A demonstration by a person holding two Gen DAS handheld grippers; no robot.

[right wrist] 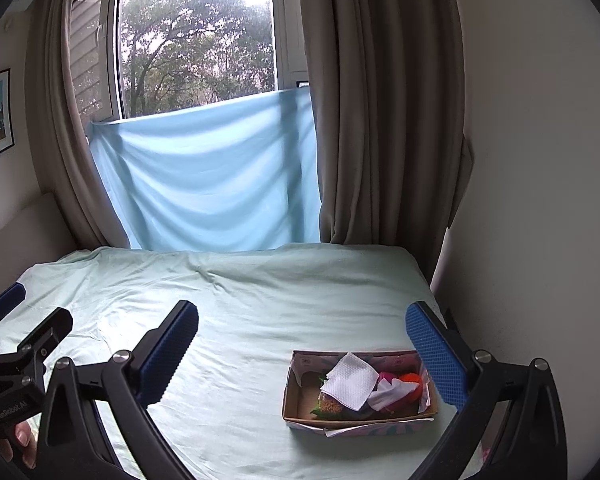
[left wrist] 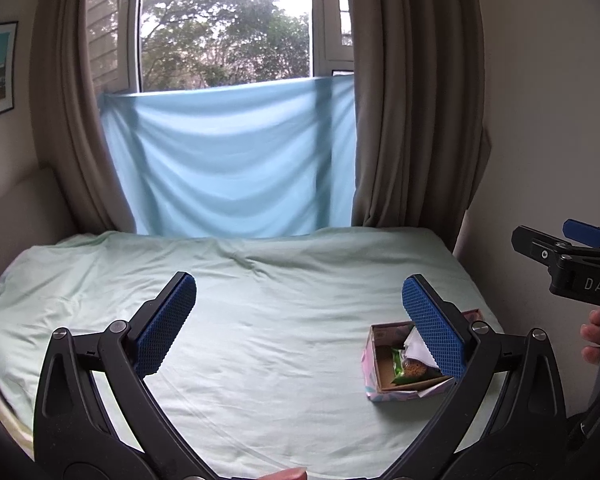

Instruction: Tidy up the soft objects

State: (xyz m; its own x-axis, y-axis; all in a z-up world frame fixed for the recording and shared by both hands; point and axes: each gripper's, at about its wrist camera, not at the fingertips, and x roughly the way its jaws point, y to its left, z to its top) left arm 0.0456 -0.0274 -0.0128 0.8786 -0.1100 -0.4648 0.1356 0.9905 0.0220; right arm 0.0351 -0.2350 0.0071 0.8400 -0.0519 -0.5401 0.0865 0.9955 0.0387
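A: Where's the small open cardboard box with pastel paper on the outside (right wrist: 360, 420)?

B: On the pale green bed sheet (right wrist: 240, 320), near the bed's right edge, close to the front. Open top faces up.

A: What's in it?

B: Soft stuff, piled up. A white dotted cloth (right wrist: 350, 384) on top, w/ a green and brown packet (right wrist: 328, 404) under it at the left end. A pink thing (right wrist: 388, 376) and an orange fuzzy thing (right wrist: 411, 379) at the right end, plus a bit of white fabric (right wrist: 388, 394).

A: And the claws?

B: Left gripper (left wrist: 299, 320) is up over the bed, blue pads wide apart, nothing btwn them. Its right pad (left wrist: 432, 328) hides part of the box in its own view. Right gripper (right wrist: 302, 352) is also spread wide, empty, just above and in front of the box.

A: Hands?

B: Fingertips (left wrist: 592, 338) show at the right gripper's handle, and some (right wrist: 22, 438) at the left one.
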